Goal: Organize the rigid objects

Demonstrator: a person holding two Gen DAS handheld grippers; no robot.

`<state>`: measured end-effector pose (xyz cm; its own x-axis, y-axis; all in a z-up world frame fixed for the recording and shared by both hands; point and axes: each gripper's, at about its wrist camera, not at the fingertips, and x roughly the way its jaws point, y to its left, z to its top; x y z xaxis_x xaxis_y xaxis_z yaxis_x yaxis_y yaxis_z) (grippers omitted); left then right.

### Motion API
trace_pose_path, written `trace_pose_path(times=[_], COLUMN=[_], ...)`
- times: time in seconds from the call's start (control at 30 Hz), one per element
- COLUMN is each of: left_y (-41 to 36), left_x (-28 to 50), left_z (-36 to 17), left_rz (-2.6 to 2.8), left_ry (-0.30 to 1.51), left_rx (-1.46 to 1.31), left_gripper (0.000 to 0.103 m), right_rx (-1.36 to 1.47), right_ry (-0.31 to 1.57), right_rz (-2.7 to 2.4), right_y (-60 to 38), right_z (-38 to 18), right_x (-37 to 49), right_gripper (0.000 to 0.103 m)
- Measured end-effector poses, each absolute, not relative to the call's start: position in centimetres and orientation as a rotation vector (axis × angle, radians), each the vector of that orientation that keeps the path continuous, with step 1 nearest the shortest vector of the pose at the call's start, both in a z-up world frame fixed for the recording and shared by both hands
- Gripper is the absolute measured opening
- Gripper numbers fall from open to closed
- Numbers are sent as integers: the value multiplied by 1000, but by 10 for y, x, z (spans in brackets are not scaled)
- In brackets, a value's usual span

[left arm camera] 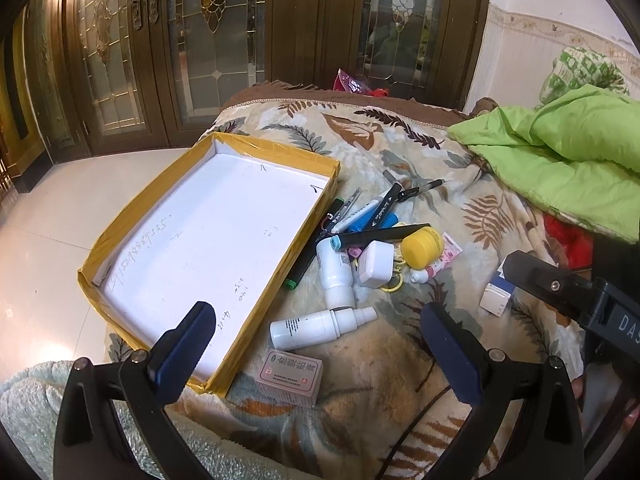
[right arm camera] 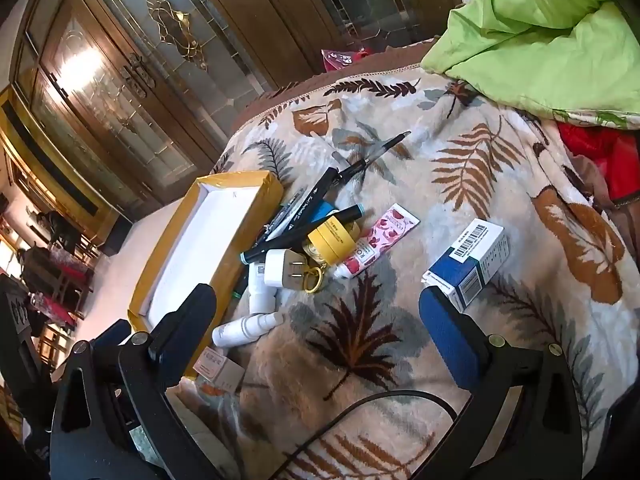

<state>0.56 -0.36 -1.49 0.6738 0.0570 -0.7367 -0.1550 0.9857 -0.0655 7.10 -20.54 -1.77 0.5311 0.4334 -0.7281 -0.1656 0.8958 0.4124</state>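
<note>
Looking through my left wrist camera, I see the left gripper (left arm camera: 318, 344) spread wide with nothing gripped, above a white spray bottle (left arm camera: 320, 326) lying beside the yellow-edged tray (left arm camera: 120, 236). Pens and a yellow jar (left arm camera: 420, 247) are heaped just right of the tray. Through the right wrist view, my right gripper (right arm camera: 318, 328) gapes over the leaf-print blanket (right arm camera: 360, 340), a blue-and-white box (right arm camera: 468, 264) near its right finger.

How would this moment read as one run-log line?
left gripper: open, empty | right gripper: open, empty | yellow-edged white cardboard tray: holds nothing | white plastic spray bottle: on leaf-print blanket
</note>
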Motion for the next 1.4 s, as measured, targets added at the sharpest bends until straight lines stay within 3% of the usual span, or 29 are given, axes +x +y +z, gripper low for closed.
trace_pose_path(times=[0.83,1.03,1.1,1.17,1.23,1.3,1.4], left_y=[3,10,12,10,9,9,15], left_x=[14,17,19,21,24,27,30], left_z=[-27,-30,-31,-33,-36,-41,-48], left_rz=[49,2,-13,-16,-22,-31,-40], left_ry=[905,940,957,967,979,1003,1031], left_rx=[-180,-241,-256,-250,-241,-250,-290], left_gripper=[102,102,102,102,95,90,82], right_rx=[325,365,354,369,412,480,571], right_ry=[921,886,898,922,958,1008,1068], right_rz=[380,385,358,313,265,209,161], right_y=[-204,-211,-218,-231,-247,-264,-282], right_z=[-26,-29,-30,-34,-40,-52,-70], right_x=[75,78,80,84,89,95,107], right_gripper=[102,96,85,84,82,72,72])
